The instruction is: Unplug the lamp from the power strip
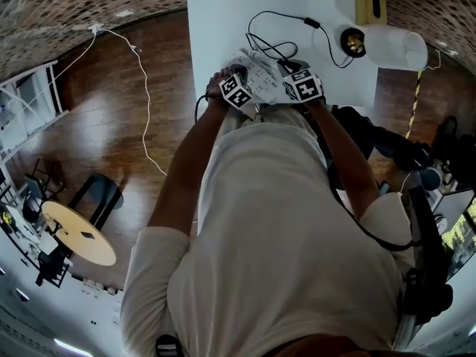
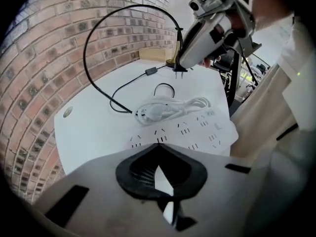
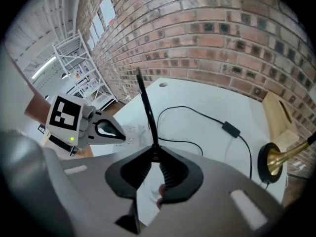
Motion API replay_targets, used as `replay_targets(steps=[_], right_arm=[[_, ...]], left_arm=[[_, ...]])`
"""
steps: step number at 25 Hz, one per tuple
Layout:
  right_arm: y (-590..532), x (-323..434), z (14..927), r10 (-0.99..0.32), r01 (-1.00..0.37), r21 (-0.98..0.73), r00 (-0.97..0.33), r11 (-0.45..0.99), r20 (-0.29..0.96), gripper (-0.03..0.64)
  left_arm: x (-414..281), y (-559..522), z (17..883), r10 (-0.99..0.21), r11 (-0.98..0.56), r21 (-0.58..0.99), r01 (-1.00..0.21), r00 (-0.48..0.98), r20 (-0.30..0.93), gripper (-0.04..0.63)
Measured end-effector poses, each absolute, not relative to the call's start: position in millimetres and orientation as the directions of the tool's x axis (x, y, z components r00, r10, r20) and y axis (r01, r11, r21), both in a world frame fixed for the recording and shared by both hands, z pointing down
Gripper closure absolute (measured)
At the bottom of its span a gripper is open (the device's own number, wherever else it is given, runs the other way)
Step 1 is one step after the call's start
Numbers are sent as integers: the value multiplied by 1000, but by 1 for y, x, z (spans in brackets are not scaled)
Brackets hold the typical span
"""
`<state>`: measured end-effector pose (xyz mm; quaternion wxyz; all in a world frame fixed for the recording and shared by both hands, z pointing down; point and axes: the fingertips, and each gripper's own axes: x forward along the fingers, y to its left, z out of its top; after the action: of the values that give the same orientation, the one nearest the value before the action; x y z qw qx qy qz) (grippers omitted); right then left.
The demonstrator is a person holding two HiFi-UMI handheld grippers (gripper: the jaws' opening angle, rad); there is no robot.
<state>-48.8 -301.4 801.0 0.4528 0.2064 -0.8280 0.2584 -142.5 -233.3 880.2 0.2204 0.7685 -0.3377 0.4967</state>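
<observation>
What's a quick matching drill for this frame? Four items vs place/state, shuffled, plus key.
Items:
1. lamp plug
2. power strip
3. lamp base
4. inline switch

Place/state:
A. flat on the white table, white cable bundle on top
B. on the black cord, lying on the table
C. clamped in the right gripper, prongs bare, above the strip
D. brass, near the wooden box

Pairs: 1-C, 2-A, 3-D, 4-B
</observation>
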Motion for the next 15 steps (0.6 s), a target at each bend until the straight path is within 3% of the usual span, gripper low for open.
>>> replay_targets(steps=[6, 10, 15], right_arm=[[-333, -3, 820, -121, -642, -206, -426, 738, 896, 565], [-338, 9, 832, -79, -674, -235, -400, 701, 913, 564], [-346, 21, 840, -61, -689, -264, -409, 675, 910, 550]], left_arm=[[-143, -232, 882, -278, -650, 11, -760, 251, 927, 601], [-152, -232, 882, -269, -541, 72, -838, 254, 929, 591], [-144, -243, 849, -383, -378, 170, -910, 321, 866, 591]])
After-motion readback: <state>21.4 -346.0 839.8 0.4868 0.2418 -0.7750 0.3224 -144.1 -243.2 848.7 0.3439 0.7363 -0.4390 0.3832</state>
